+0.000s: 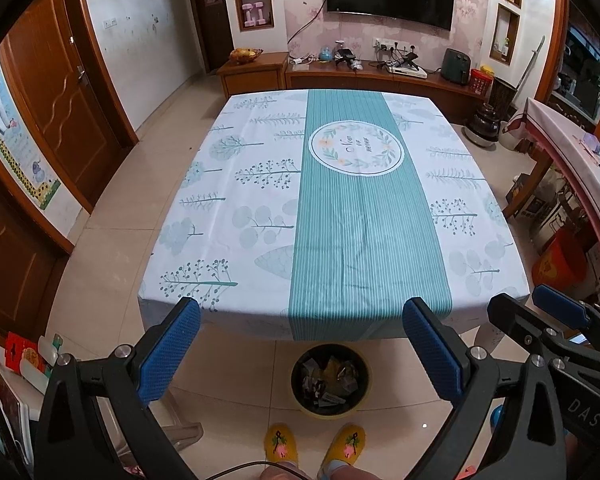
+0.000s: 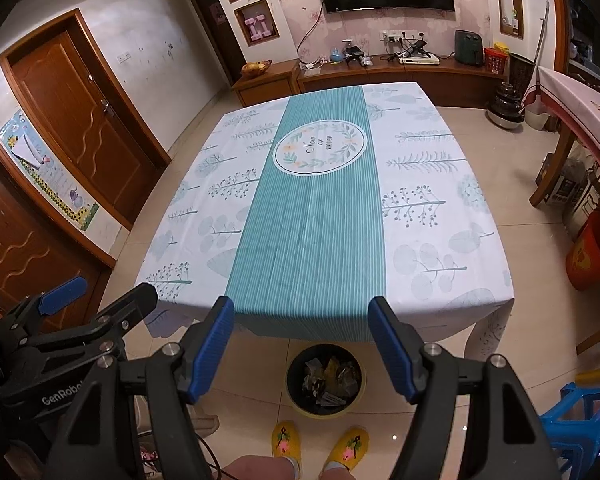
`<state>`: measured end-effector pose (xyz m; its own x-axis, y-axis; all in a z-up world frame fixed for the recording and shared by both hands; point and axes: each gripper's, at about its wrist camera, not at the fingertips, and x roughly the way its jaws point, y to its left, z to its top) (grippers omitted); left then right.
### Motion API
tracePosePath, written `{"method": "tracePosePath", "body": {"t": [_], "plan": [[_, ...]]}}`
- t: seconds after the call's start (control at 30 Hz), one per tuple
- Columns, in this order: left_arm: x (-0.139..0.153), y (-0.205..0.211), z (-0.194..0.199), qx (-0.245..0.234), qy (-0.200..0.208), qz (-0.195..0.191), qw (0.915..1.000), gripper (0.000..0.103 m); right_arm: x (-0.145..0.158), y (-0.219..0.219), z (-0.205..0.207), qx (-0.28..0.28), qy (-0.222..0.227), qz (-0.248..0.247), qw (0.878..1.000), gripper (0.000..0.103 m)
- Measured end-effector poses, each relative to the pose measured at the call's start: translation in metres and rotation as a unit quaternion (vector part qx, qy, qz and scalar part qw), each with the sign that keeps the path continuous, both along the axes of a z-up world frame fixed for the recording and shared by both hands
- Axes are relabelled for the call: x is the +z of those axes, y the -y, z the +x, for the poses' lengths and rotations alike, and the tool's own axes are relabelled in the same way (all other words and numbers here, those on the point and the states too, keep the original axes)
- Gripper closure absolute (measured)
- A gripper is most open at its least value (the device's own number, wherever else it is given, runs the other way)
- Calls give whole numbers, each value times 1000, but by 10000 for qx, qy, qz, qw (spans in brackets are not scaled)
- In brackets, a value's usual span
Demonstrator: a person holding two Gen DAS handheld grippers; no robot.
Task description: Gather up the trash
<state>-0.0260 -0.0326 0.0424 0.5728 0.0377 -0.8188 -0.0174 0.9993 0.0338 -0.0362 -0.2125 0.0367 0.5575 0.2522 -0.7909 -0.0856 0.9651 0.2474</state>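
A round dark trash bin (image 1: pixel 330 381) stands on the floor just under the table's near edge, holding several crumpled wrappers and papers; it also shows in the right wrist view (image 2: pixel 325 380). My left gripper (image 1: pixel 300 320) is open and empty, held above the bin at the table's near edge. My right gripper (image 2: pixel 301 316) is open and empty at about the same height, to the right of the left one. The table (image 1: pixel 260 184) carries a white and teal patterned cloth (image 2: pixel 420 184) with no trash visible on it.
Yellow slippers (image 2: pixel 320 444) stand on the tiles in front of the bin. A blue plastic stool (image 2: pixel 580 420) is at the right. An orange bucket (image 2: pixel 588 252) and a second table (image 2: pixel 580 96) are further right. A wooden cabinet (image 1: pixel 340 76) lines the far wall.
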Motion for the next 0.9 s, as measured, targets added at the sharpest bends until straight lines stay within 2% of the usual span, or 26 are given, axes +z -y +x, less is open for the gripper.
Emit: {"method": "tracePosePath", "body": {"t": [0.9], "plan": [[-3, 3, 1, -49, -29, 28, 10000, 3, -6, 6, 5, -6, -55, 34, 10000, 33]]}}
